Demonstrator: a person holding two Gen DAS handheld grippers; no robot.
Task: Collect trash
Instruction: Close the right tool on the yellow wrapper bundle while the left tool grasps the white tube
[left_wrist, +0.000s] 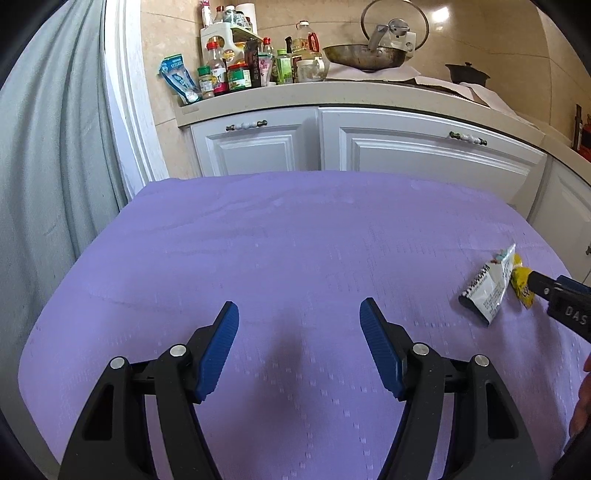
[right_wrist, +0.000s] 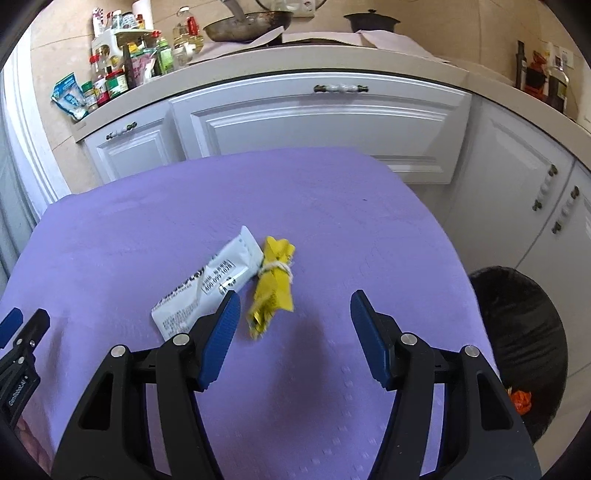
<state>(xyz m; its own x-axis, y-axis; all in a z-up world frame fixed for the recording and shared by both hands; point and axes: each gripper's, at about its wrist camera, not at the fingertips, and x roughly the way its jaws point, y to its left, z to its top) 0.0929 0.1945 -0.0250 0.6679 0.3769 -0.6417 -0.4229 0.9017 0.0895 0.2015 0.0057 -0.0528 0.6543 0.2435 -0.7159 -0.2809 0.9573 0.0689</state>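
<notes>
Here, item one: a white wrapper (right_wrist: 207, 284) is lying flat on the purple tablecloth (right_wrist: 332, 206), its long axis running diagonally in the right wrist view, from a near-left end by the blue pad of the right gripper (right_wrist: 293, 325) up toward the far right, where its sealed end is pointing at the cabinets (right_wrist: 317, 122). Item two: a yellow wrapper (right_wrist: 275, 280), crumpled and bound round the middle with pale string, is lying just beside the white one and touching it near the string; its long axis is running nearly away from the camera, tilted slightly, with the frayed end pointing toward the gripper.

The right gripper is hovering over the cloth with its jaws standing apart and nothing between them (the yellow wrapper is sitting just ahead of the gap, toward the left finger). The left gripper (left_wrist: 299, 332) is likewise standing wide and empty over bare cloth, well apart from both wrappers, which are showing at the right edge of its view.

A black-lined bin (right_wrist: 524, 332) is standing beside the table's right side, holding something orange.
</notes>
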